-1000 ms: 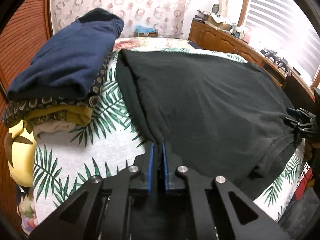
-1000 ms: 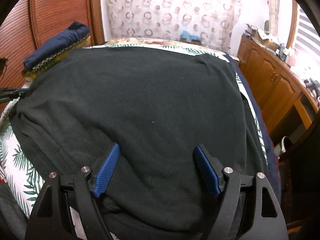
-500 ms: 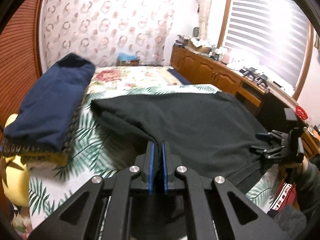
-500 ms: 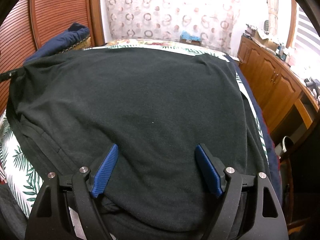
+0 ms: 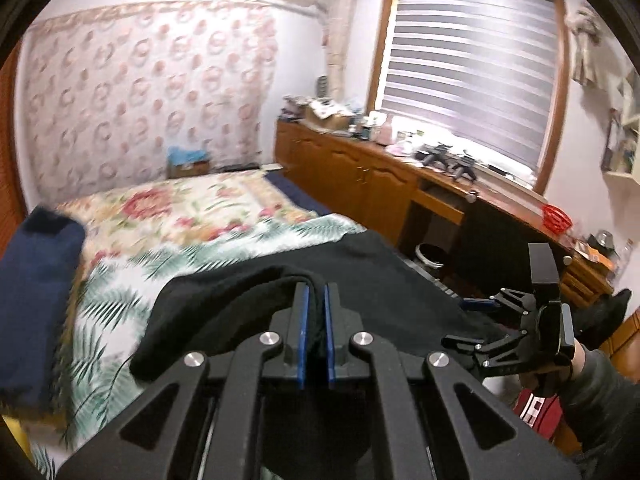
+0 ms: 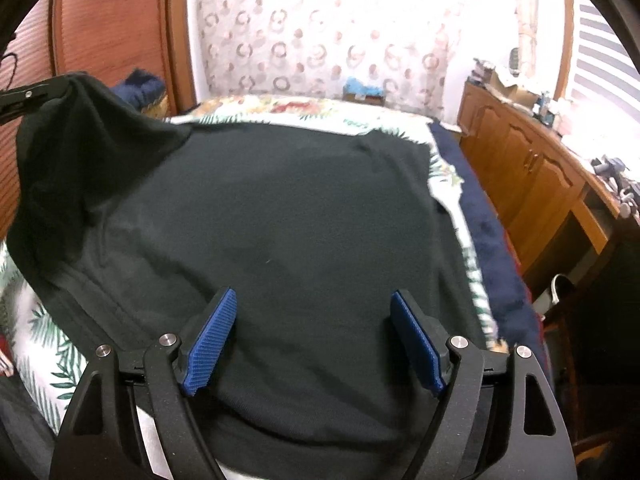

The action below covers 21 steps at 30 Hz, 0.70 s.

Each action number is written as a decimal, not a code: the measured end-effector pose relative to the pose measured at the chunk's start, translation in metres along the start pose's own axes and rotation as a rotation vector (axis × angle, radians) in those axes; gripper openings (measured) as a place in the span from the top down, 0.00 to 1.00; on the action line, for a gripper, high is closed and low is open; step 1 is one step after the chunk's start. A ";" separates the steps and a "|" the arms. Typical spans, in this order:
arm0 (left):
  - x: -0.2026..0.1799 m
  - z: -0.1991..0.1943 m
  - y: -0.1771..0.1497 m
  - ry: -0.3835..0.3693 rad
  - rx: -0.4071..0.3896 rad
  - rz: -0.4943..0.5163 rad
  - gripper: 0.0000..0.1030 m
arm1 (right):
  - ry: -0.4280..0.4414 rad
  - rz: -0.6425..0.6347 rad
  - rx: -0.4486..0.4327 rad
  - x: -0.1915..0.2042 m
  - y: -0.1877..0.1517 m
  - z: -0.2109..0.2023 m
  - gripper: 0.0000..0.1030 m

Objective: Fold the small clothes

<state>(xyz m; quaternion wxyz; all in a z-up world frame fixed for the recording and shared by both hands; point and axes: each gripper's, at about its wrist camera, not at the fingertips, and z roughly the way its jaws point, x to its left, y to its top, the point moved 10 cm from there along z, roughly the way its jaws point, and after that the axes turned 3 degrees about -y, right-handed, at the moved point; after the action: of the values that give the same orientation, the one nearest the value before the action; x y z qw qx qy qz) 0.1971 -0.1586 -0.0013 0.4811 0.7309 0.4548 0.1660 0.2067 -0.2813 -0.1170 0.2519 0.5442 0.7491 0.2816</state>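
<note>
A large black garment (image 6: 288, 216) lies spread on the palm-print bedspread (image 5: 120, 284). My left gripper (image 5: 314, 300) is shut on the garment's near left edge (image 5: 240, 304) and holds it lifted high above the bed; the raised corner shows in the right wrist view (image 6: 80, 120). My right gripper (image 6: 312, 336) is open, its blue pads (image 6: 212, 340) hovering over the garment's near edge, holding nothing. It also shows in the left wrist view (image 5: 484, 328) at the right.
A stack of folded clothes topped by a navy one (image 5: 36, 304) sits on the bed's left side. A wooden cabinet run (image 5: 360, 176) with clutter stands along the right wall under the window. A wooden wardrobe (image 6: 112, 28) is at left.
My left gripper has risen steadily with the garment's edge, pulling that side up off the bed. My right gripper has stayed open over the near edge.
</note>
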 end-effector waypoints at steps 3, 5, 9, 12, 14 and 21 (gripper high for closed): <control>-0.027 0.014 0.018 -0.051 0.003 0.031 0.97 | -0.019 0.018 -0.033 -0.015 0.006 -0.015 0.22; -0.044 0.018 0.027 -0.084 0.003 0.048 0.97 | -0.027 0.033 -0.049 -0.025 0.009 -0.023 0.22; -0.074 0.025 0.041 -0.136 0.016 0.068 0.96 | -0.054 0.056 -0.068 -0.042 0.012 -0.035 0.22; -0.084 0.033 0.039 -0.151 0.058 0.074 0.93 | -0.060 0.072 -0.080 -0.049 0.013 -0.041 0.22; -0.086 0.039 0.034 -0.148 0.077 0.084 0.89 | -0.062 0.079 -0.085 -0.052 0.012 -0.044 0.22; -0.071 0.041 0.012 -0.093 0.130 0.075 0.72 | -0.051 0.078 -0.082 -0.046 0.012 -0.043 0.22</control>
<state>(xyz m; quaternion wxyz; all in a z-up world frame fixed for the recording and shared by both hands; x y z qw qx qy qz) 0.1931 -0.2409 0.0030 0.4467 0.7841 0.4139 0.1198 0.1982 -0.3289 -0.0744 0.2817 0.5692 0.7085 0.3078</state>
